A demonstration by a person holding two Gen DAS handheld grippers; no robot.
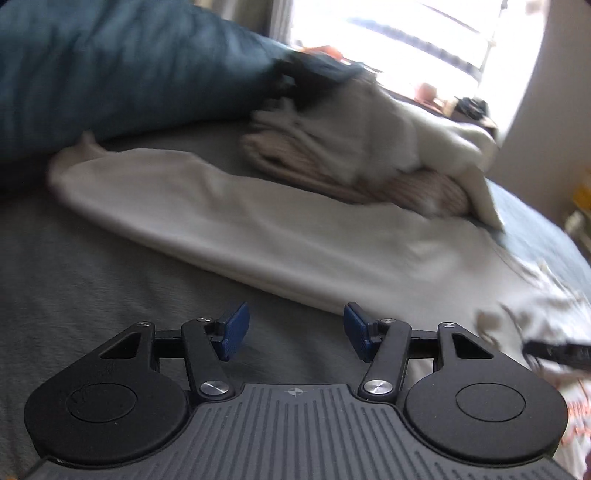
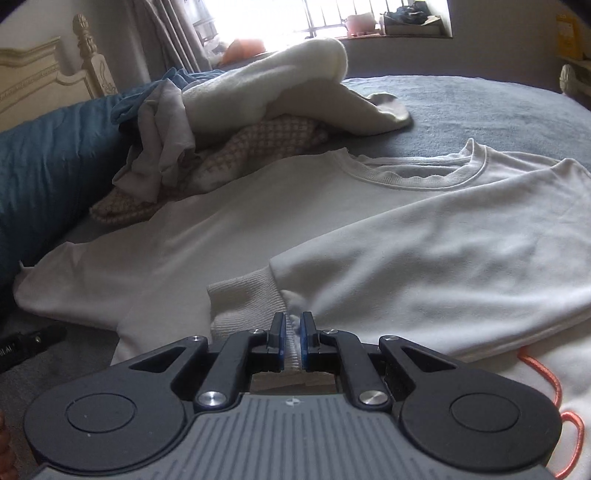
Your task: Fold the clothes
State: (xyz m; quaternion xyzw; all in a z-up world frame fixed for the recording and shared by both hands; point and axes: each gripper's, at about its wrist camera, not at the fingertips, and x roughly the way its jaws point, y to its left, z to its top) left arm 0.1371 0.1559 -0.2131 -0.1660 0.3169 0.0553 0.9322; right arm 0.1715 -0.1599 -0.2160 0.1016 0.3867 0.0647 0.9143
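Over on the far left, a blue pillow [image 2: 48, 155] leans at the head of the bed [image 2: 480, 107], with a cream carved headboard [image 2: 44, 74] behind it. Just beside the pillow sits a heap of unfolded clothes [image 2: 236, 122]: a pale grey piece, a pink-and-white checked knit and a thick cream garment draped on top, its end resting on the grey bedcover.

Next, in front of the heap, the white sweatshirt [image 2: 332, 229] lies spread flat on the bed with its round neckline toward the window. Its left sleeve trails out toward the pillow, while the right sleeve is folded across the body, its ribbed cuff [image 2: 243, 299] lying near the middle of the chest.

The left gripper [image 1: 295, 326] hangs low over bare grey bedcover just short of the sweatshirt's edge [image 1: 295, 258], its blue-padded fingers [image 1: 232, 330] spread wide apart and nothing between them. That view is blurred by motion.

The right gripper [image 2: 293, 339] has its fingers drawn almost together, pinching a thin ridge of the sweatshirt's white fabric right beside the ribbed cuff. To the right of it, an orange cord [image 2: 550, 384] loops over white cloth at the lower corner. A barred window [image 2: 351, 18] glows brightly beyond the bed.
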